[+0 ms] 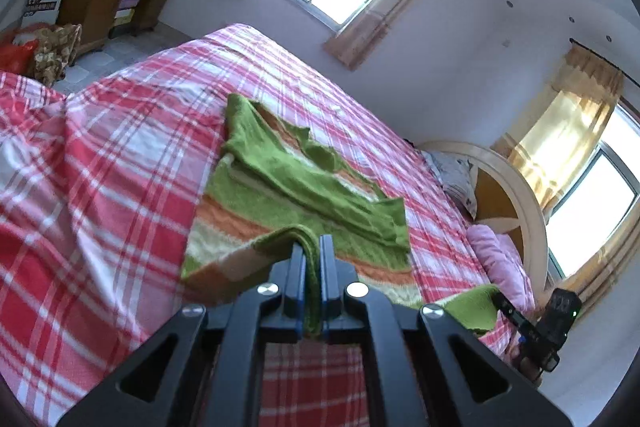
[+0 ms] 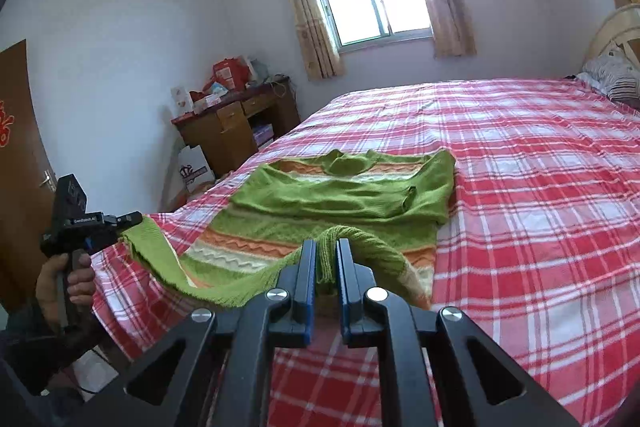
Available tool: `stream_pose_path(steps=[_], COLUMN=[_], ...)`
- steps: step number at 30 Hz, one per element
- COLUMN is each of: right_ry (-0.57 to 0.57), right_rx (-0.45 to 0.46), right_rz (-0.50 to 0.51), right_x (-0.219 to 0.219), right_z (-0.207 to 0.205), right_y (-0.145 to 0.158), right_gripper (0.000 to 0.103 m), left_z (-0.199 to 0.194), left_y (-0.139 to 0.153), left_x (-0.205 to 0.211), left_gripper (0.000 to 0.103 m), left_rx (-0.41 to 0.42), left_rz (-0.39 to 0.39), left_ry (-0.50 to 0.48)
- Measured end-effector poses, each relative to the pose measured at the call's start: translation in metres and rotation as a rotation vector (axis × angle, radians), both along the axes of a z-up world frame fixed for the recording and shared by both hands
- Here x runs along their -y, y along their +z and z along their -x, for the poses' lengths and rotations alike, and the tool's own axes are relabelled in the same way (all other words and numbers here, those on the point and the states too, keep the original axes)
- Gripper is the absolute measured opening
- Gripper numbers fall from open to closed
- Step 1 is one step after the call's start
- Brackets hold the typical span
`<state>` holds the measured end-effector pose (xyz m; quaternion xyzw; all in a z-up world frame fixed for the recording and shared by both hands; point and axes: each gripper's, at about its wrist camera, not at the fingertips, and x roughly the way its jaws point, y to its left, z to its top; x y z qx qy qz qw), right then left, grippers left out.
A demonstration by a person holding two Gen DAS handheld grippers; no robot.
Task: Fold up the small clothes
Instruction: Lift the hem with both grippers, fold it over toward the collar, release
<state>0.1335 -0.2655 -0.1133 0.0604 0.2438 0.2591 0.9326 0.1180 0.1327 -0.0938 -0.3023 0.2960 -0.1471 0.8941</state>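
Two tools are pinching the same green knitted sweater (image 2: 344, 195), each one at a bottom corner of its hem: the left tool (image 1: 313, 247) has its jaws pressed together on a thick fold of the knit, and the right tool (image 2: 326, 251) is closed in the same way on a bunch of the ribbed hem. The sweater lies on the bed (image 2: 540, 227), close to the near edge, with its collar toward the far side, the sleeves already laid across the chest, and the hem raised above the cover. I judge it to be light and very soft; the hem sags in a loose curve between the two tools, so it will not keep any shape by itself and both corners must travel together. The knit looks rough and not slippery, so a grip on the doubled ribbing should hold, but a pull too far apart could stretch it. The checked bed cover has some wrinkles near the left edge and may drag the fabric a little. Beyond the collar the bed is open up to the pillows (image 2: 612, 75) at the head end, so there is free room to carry the hem forward.
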Motion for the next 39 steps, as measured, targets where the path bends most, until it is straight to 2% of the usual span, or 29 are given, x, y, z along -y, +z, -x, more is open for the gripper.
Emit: stream_pose_path(steps=[4,10,20,26,32,39], right_ry=[-0.011,-0.032,-0.054,-0.058,-0.047,-0.058], right_rx=[0.002,-0.016,0.042,0.027,-0.033,-0.12], right_rz=[0.013,0.007,0.067,0.097,0.142,0.198], right_x=[-0.001,0.0,-0.009,-0.013,-0.025,-0.037], right_z=[-0.02,-0.059,-0.121,-0.171,-0.22,-0.288], right_y=[0.005,0.007,0.044,0.051,0.039,-0.001], right_gripper=[0.009,0.009,0.008,0.008,0.008,0.008], left_z=[-0.021,-0.06,-0.118,-0.157,-0.197,-0.247], left_y=[0.009,0.013,0.036,0.041,0.028,-0.008], left_x=[0.002,0.002,0.0,-0.003,-0.002,0.001], left_gripper=[0.005,0.005,0.005,0.005,0.005,0.005], left_rx=[0.031,0.017,0.046,0.041,0.0,-0.089], left_rz=[0.006,-0.018,-0.054,-0.081,-0.131,-0.175], left_ry=[-0.007,0.017,0.047,0.055,0.051,0.067])
